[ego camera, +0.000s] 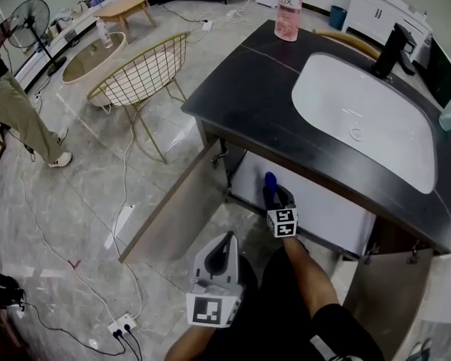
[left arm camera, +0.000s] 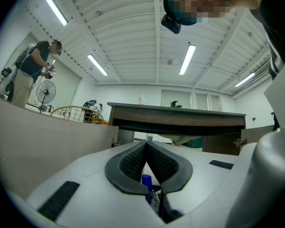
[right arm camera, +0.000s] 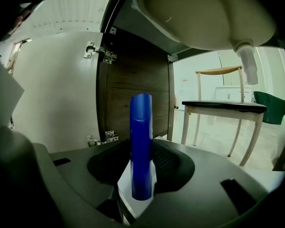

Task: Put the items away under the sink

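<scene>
Placing step: the right gripper [right arm camera: 141,167], fingers pinching an upright blue bottle [right arm camera: 141,141], was held inside the open cabinet [right arm camera: 133,75] under the sink [ego camera: 376,104], while the left gripper [left arm camera: 146,148], fingers pressed together and empty, waited outside; the next move likely called for setting the bottle down and spreading the fingers.

head: down on sink [ego camera: 361,104] | left: low, level | right: inside cabinet [right arm camera: 133,65]

Grey left claw [ego camera: 227,243], square-marker cube [ego camera: 210,309]
</scene>
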A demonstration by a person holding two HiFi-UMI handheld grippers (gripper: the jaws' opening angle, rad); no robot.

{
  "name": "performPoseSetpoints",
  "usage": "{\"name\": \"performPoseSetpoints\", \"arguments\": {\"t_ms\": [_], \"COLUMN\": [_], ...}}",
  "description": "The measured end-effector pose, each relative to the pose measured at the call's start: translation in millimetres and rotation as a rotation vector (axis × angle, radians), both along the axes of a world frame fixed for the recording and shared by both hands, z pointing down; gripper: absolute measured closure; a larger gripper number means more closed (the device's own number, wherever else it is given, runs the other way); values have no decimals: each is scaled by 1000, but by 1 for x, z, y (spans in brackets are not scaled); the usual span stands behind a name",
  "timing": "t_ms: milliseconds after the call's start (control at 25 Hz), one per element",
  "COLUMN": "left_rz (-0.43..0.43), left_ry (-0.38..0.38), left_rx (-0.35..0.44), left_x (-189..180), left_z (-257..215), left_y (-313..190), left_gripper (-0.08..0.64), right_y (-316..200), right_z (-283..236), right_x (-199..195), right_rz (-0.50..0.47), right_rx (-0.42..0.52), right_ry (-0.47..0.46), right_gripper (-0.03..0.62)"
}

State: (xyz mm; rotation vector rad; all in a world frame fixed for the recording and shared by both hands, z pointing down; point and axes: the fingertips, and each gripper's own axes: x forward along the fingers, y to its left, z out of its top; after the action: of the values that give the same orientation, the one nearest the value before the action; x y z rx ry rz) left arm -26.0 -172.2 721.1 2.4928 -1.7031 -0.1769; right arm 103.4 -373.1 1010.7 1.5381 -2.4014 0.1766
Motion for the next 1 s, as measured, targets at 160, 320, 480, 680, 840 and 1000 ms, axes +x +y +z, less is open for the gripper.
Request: {"name": "performPoseSetpoints", "arguments": {"t_ms": [160,320,480,680,840,1000], "left_rz": [5,11,16,23,24,27], "left_ry": [-1,-1,0,2,10,8], "left_rx": [1,-3,-4,-4,-10,-10], "left_x": [1,2,2,2,2,3], "left_z": [4,8,9,9,11,11], "left_y": [-1,-3,-4,-6,-5,-5], "left_gripper": [545,545,545,545,545,545], "right_y": [-7,-14,-10,-5,2,8], "right_z": [10,19,29,31,32,33], "right_x": [0,0,-3,-2,-2,-1], "right_rz": [0,6,-2,-3,-29,-40], "right_rx": [-11,-19,-44,-38,-46,-59], "right_ry": [10,8,18,16,41,60], "right_gripper": [448,448,448,448,448,448]}}
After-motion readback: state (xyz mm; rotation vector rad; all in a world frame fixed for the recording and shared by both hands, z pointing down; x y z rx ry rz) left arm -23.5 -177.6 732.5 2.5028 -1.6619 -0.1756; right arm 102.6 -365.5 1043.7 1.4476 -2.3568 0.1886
